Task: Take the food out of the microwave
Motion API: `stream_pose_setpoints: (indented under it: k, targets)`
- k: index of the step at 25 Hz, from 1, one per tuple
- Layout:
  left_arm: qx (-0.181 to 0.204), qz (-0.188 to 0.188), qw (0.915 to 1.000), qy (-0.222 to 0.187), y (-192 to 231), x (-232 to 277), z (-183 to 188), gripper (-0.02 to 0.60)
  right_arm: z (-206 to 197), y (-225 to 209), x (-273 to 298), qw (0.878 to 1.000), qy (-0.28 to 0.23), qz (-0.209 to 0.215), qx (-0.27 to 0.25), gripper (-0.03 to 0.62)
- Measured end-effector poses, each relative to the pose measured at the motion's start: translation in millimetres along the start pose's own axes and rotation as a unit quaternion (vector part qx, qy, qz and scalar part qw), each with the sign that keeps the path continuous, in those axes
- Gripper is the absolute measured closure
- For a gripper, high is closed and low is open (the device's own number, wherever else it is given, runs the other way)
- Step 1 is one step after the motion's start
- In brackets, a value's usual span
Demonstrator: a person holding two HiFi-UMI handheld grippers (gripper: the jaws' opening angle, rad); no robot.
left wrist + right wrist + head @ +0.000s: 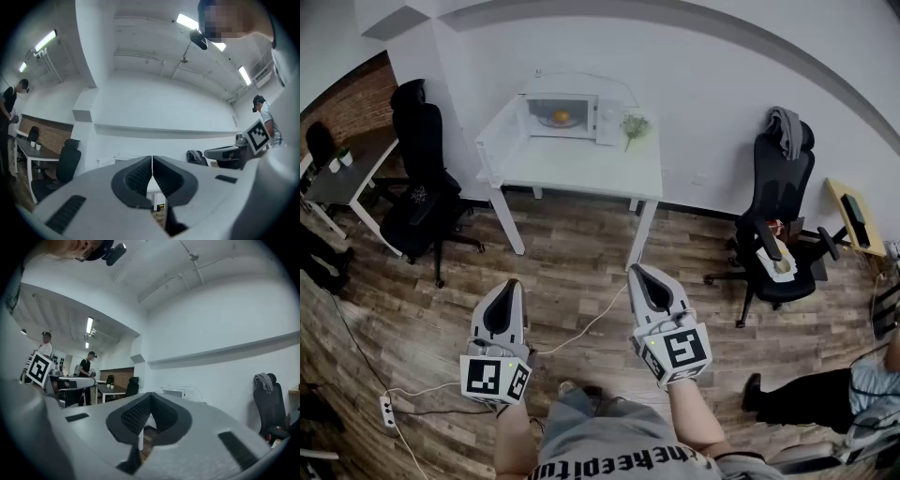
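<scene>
A white microwave [567, 114] stands on a white table [581, 169] against the far wall, its door swung open to the left. Inside it lies an orange piece of food [562, 117] on a plate. My left gripper [508, 287] and my right gripper [636, 274] hover over the wooden floor, well short of the table. Both are shut with nothing between the jaws. In the left gripper view the left gripper [152, 161] has its tips meeting. The right gripper [150, 399] points toward the microwave [176, 393] in the right gripper view.
A small green plant [634, 126] sits on the table right of the microwave. Black office chairs stand at the left [422, 178] and right [778, 220]. A white cable and power strip [386, 410] lie on the floor. Other people stand at the room's sides.
</scene>
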State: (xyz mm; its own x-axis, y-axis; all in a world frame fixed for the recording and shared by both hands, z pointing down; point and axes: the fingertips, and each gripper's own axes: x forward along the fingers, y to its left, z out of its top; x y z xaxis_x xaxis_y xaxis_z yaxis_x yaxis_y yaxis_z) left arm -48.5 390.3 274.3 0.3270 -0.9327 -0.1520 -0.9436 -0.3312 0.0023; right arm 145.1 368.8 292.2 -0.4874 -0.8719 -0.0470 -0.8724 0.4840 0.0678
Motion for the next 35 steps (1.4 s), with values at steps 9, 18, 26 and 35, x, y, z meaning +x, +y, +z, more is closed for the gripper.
stream_pose_setpoints:
  k: [9,18,26,35]
  targets:
    - [-0.002,0.001,1.0,-0.001,23,10,-3,0.572,-2,6,24,1.0,-0.001,-0.006,-0.001,0.59]
    - [-0.001,-0.002,1.0,-0.001,59,25,-8,0.572,-6,15,58,1.0,-0.009,-0.015,0.006,0.59]
    - [-0.004,-0.031,0.9994,-0.012,94,45,-10,0.572,-13,26,92,0.999,-0.009,-0.034,0.01,0.591]
    - [-0.008,-0.048,0.9987,-0.012,117,68,-21,0.572,-24,26,120,0.998,0.005,-0.056,0.009,0.591]
